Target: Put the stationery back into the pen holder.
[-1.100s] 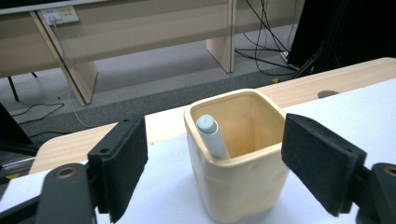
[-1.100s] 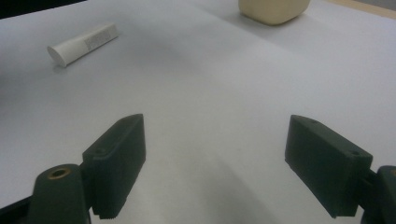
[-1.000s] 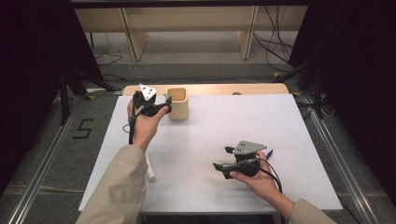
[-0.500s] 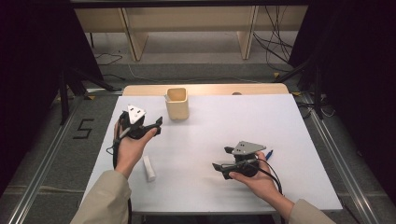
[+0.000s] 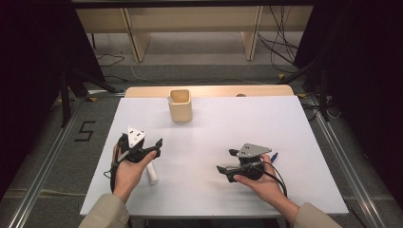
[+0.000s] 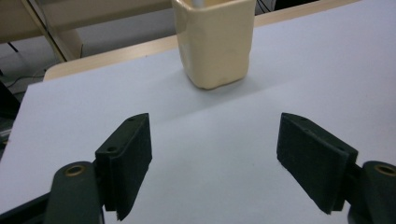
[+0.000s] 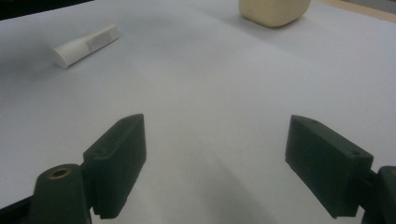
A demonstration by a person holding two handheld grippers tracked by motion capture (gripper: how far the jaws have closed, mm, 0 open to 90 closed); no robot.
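A cream cup (image 5: 180,105) stands upright at the back middle of the white table (image 5: 285,123); in the left gripper view the cup (image 6: 215,42) is straight ahead, with something white at its rim. A white tube (image 5: 152,174) lies flat beside the left hand, and lies far off to the left (image 7: 86,44) in the right gripper view. My left gripper (image 5: 158,147) hovers at the table's left, pointing right. It is open with nothing between its jaws (image 6: 215,158), which have just been closing a little. My right gripper (image 5: 225,160) rests at the front right, open and empty (image 7: 215,163).
A blue pen (image 5: 274,156) lies just behind the right hand. A wooden strip (image 5: 214,90) edges the table's far side. Past it are cables on the floor and wooden legs; metal rails run along both sides.
The left hand has drawn back from the cup, moving left, toward the person and lower, and now sits by the white tube. The right hand has stayed put.
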